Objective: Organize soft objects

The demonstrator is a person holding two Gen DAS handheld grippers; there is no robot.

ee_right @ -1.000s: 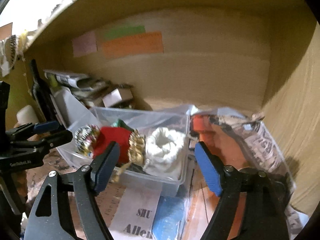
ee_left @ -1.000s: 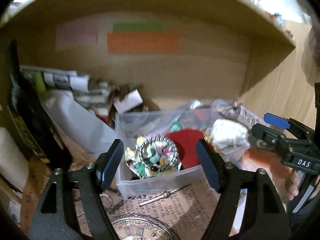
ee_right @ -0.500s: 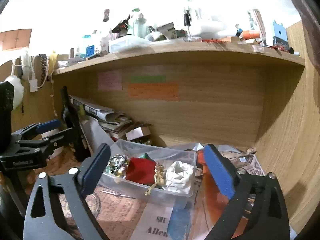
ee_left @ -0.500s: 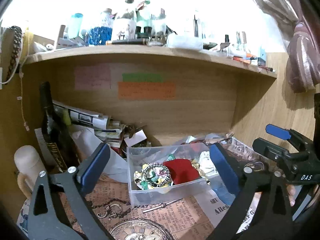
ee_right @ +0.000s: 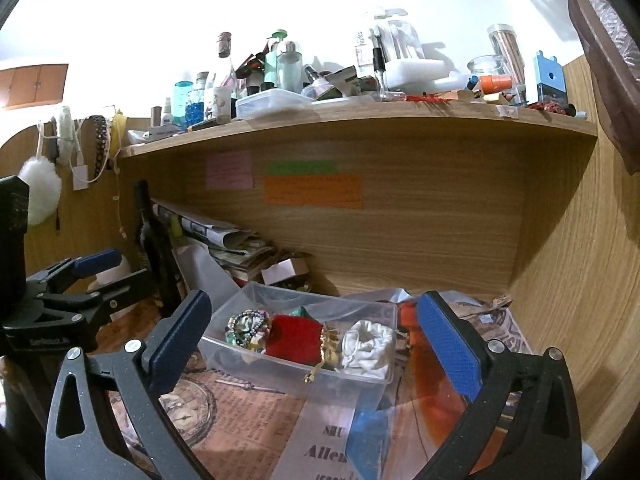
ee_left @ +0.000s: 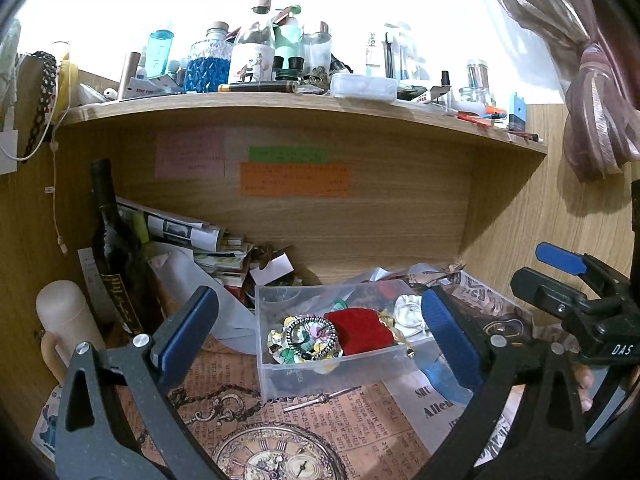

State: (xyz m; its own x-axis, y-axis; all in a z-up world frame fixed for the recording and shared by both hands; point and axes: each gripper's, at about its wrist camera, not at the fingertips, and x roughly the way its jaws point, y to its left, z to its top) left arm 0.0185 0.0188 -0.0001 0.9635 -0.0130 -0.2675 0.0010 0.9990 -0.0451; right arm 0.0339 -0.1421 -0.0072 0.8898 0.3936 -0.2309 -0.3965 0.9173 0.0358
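Now both grippers have drawn back from the clear plastic bin point(ee_left: 320, 372), suggesting the soft objects are stowed. Left gripper point(ee_left: 320, 334): fingers apart, empty. Bin, left to right: floral scrunchie point(ee_left: 306, 338), red pouch point(ee_left: 360, 330), white cloth point(ee_right: 368, 348). Right gripper point(ee_right: 316, 338): fingers apart, empty. Only the right view shows the white pompom point(ee_right: 40, 192) hanging far left.
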